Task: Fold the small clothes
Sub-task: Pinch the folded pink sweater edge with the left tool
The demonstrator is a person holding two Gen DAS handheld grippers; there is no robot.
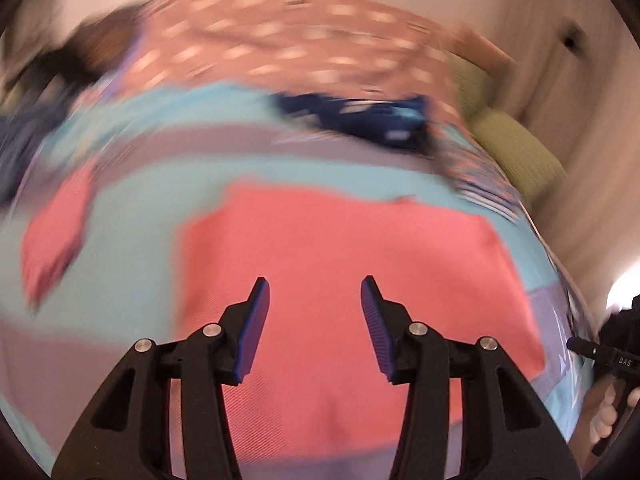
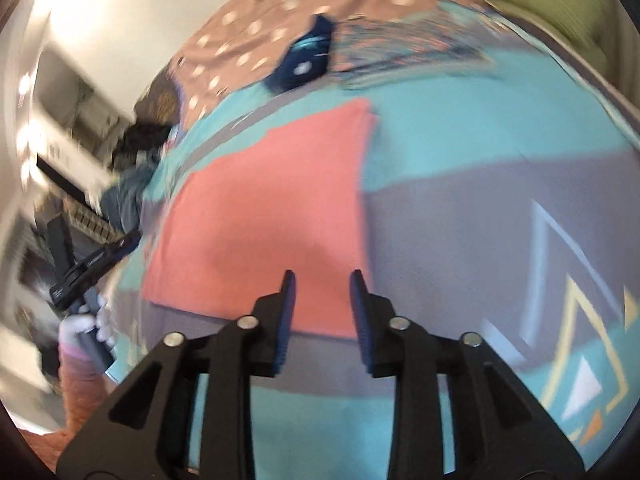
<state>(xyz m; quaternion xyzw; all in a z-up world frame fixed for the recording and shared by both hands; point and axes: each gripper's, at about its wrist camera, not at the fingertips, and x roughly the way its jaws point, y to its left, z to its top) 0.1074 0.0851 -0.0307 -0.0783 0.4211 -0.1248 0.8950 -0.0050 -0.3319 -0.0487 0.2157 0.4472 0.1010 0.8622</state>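
- The coral-pink knit garment (image 1: pixel 344 264) lies flat on the turquoise-and-grey patterned bedspread (image 2: pixel 460 152), near the edge where the person stands; it looks spread out so its sides can be taken from both ends.
- The left gripper (image 1: pixel 315 320) hangs over the garment's near middle, its blue-padded fingers (image 1: pixel 256 320) spread wide with nothing between them.
- The right gripper (image 2: pixel 322 312) sits above the garment's near right corner, fingers moderately apart and empty too. I'd guess each is placed to take an edge.
- In the right wrist view the garment's long axis runs from near to far, leaning slightly right, its narrower end pointing at the far dark navy printed cloth (image 2: pixel 304 64).
- A separate pink piece (image 1: pixel 52 240) lies off to the left; blur hides what it is.
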